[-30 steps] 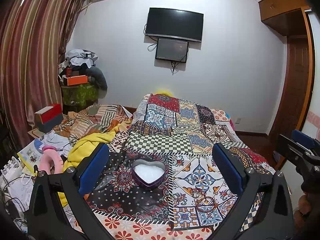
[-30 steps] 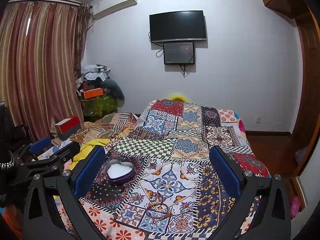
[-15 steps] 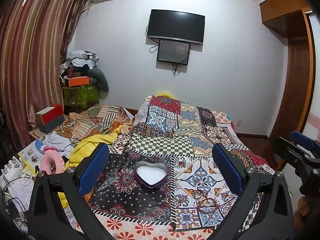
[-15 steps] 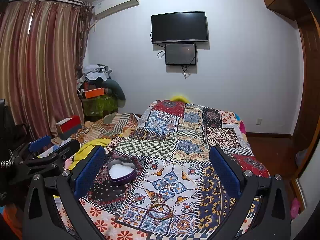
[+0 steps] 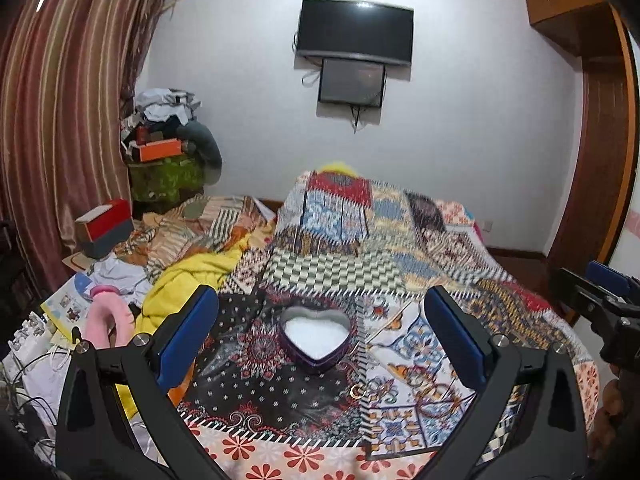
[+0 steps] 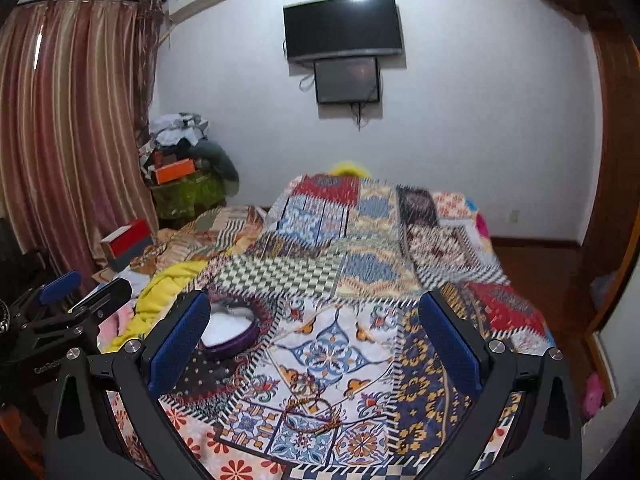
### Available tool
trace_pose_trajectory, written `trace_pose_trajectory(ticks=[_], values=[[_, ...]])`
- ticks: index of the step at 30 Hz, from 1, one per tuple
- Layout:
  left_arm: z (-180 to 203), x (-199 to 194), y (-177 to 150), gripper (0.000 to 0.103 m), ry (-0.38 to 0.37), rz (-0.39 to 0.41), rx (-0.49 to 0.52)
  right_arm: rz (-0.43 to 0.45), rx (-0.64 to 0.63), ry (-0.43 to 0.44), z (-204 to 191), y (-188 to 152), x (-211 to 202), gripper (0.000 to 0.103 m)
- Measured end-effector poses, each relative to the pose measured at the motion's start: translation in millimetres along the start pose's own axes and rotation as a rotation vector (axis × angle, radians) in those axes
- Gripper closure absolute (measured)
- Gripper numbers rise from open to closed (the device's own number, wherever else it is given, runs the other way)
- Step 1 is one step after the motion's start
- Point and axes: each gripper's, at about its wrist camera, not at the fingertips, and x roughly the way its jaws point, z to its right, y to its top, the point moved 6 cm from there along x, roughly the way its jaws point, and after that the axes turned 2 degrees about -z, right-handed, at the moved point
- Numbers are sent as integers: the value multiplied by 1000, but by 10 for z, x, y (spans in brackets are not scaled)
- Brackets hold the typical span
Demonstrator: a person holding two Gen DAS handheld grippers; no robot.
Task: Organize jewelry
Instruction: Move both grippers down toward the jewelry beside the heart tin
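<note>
- Lying on the patchwork bedspread (image 5: 400,248) is a purple heart-shaped tin (image 5: 315,338), open at the top, with a white lining inside; no jewelry shows in it.
- From the left wrist camera the tin sits between the two blue pads, near 12 o'clock of the left gripper (image 5: 322,336), whose jaws are spread wide and hold nothing.
- A small gold ring (image 5: 354,391) lies on the bedspread at 5 o'clock of the tin, apart from it.
- The right wrist camera shows the tin (image 6: 234,330) partly hidden behind the left pad of the right gripper (image 6: 316,340), which is also spread wide and empty.
- Only this view shows clearly the tangled bracelets (image 6: 310,404), thin reddish and gold loops on the bedspread, at 6 o'clock between the pads; in the left view they are blurred at 4 o'clock of the tin.
- Each camera sees the other gripper at its frame edge.
- Compared with one second ago, the left camera has come nearer to the tin, which now looks larger, and the right camera has shifted so the tin slides behind its pad.
</note>
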Motion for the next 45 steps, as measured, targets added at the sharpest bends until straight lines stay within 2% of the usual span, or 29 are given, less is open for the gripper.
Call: trace_pose_trajectory(ticks=[11, 16, 21, 25, 30, 36, 40, 45], values=[[57, 643, -438, 0, 14, -198, 120, -175, 29, -44, 367, -308, 508, 0], [69, 903, -675, 0, -12, -292, 118, -280, 56, -48, 537, -510, 700, 0], [74, 1122, -889, 0, -31, -381, 119, -359, -2, -80, 582, -733, 830, 0], [91, 1225, -1033, 0, -38, -428, 134, -412, -3, -32, 571, -894, 913, 0], [113, 1288, -1164, 0, -66, -474, 131, -466, -20, -16, 499, -1061, 988, 1], [156, 1329, -1288, 0, -102, -516, 140, -532, -37, 70, 297, -1226, 1050, 1], [171, 1374, -1337, 17, -131, -544, 144, -563, -54, 108, 173, -1308, 1106, 1], [211, 1402, -1338, 26, -149, -536, 161, -598, -63, 143, 68, -1389, 1179, 10]])
